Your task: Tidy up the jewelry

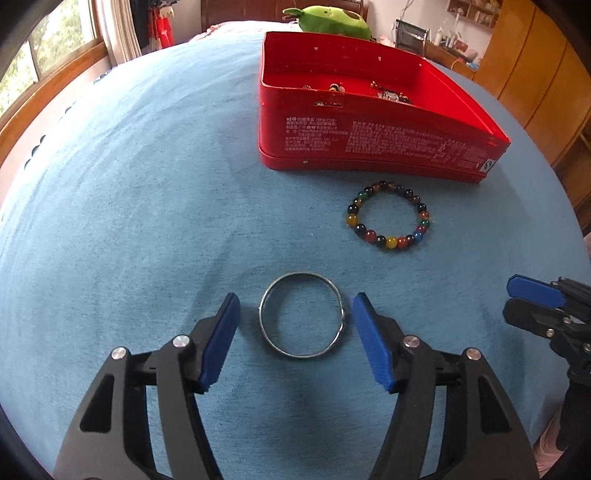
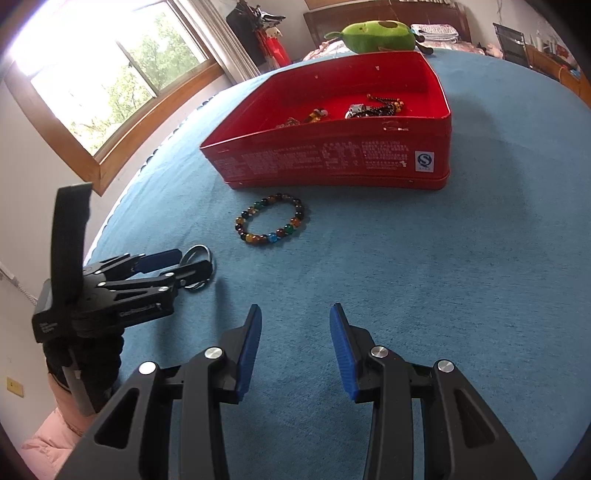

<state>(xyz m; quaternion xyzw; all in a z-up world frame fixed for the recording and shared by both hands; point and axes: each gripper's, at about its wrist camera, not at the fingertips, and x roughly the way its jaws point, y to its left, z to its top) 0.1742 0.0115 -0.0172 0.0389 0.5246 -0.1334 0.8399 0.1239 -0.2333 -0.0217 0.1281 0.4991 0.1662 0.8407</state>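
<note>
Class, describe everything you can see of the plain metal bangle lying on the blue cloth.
The metal bangle is a thin, closed, silver-grey hoop, smooth and shiny, with no beads or stones. It lies flat on the blue cloth, nearer the camera than the beaded bracelet and the red tin. It sits between the blue pads of the open left gripper; a gap shows on each side, so neither pad touches it. Only the cloth touches it.

A blue cloth (image 2: pixel 424 258) covers the surface. Daylight pours through a wood-framed window (image 2: pixel 110 85) onto green trees outside. Behind stand a dark wooden headboard (image 2: pixel 388 18), a wooden wardrobe (image 1: pixel 535 66) and a cluttered desk (image 1: pixel 447 48).
</note>
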